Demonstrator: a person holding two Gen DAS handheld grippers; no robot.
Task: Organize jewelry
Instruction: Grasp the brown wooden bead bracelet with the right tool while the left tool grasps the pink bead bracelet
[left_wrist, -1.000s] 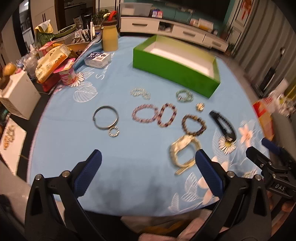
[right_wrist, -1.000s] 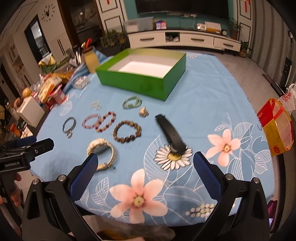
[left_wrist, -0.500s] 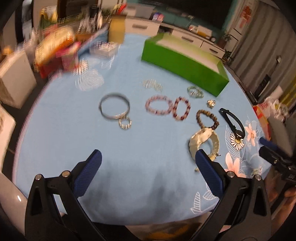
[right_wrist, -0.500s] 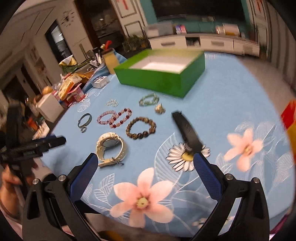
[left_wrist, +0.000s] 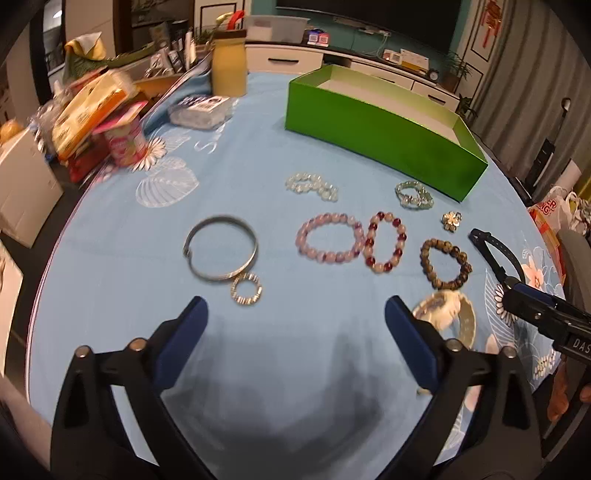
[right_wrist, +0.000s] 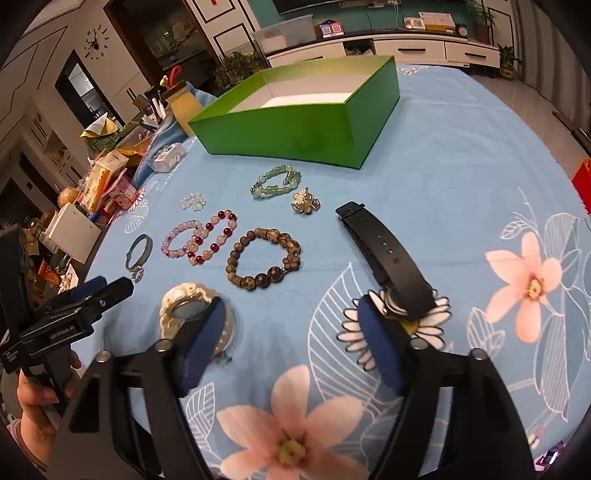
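Jewelry lies spread on a blue flowered tablecloth in front of an open green box (left_wrist: 384, 127) (right_wrist: 295, 131). A silver bangle (left_wrist: 221, 253) and a small sparkly ring (left_wrist: 246, 290) lie left. Pink (left_wrist: 327, 243), red-and-white (left_wrist: 384, 242) and brown (left_wrist: 445, 264) (right_wrist: 263, 264) bead bracelets lie in the middle, with a white watch (left_wrist: 448, 314) (right_wrist: 188, 306) and a black watch (right_wrist: 384, 258) nearer. My left gripper (left_wrist: 295, 319) is open and empty, just short of the ring. My right gripper (right_wrist: 291, 319) is open and empty, between the two watches.
Two pale bead bracelets (left_wrist: 312, 186) (right_wrist: 277, 181) and a small flower brooch (left_wrist: 451, 220) lie near the box. Snack packs, a pink cup (left_wrist: 123, 138) and a yellow jar (left_wrist: 228, 64) crowd the table's far left. Each gripper shows at the edge of the other's view.
Both grippers have moved forward and lower toward the jewelry. The right gripper now sits closer to the white and black watches; the left now nears the small ring.
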